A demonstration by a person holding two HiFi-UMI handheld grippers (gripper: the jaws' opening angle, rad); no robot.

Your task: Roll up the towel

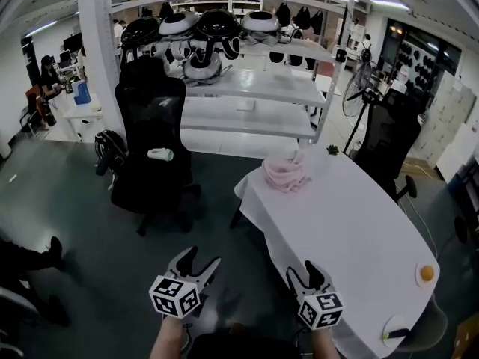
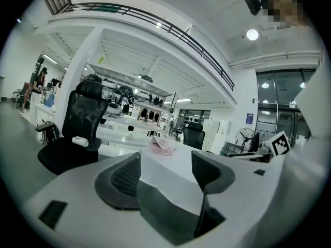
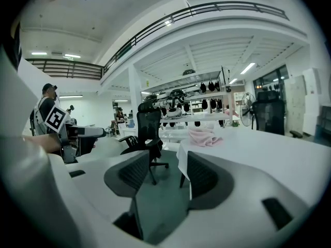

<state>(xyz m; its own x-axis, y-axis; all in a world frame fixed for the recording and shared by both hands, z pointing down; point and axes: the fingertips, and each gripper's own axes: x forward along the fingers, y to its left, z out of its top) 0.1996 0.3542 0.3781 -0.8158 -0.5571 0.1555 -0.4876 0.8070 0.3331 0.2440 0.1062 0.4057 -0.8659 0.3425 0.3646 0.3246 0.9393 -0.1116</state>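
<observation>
A crumpled pink towel (image 1: 286,173) lies at the far end of the white table (image 1: 352,238). It shows small and distant as the towel (image 2: 162,145) in the left gripper view and as the towel (image 3: 204,136) in the right gripper view. My left gripper (image 1: 199,259) hangs over the dark floor, left of the table's near corner, jaws apart with nothing between them. My right gripper (image 1: 307,270) sits at the table's near left edge, also open and empty. Both point toward the far-off towel.
A black office chair (image 1: 152,148) stands on the floor left of the table. White shelving (image 1: 247,88) with helmets fills the back. A small green plant (image 1: 332,149) stands near the towel. An orange ball on a plate (image 1: 426,273) and another plate (image 1: 395,329) lie at the table's right.
</observation>
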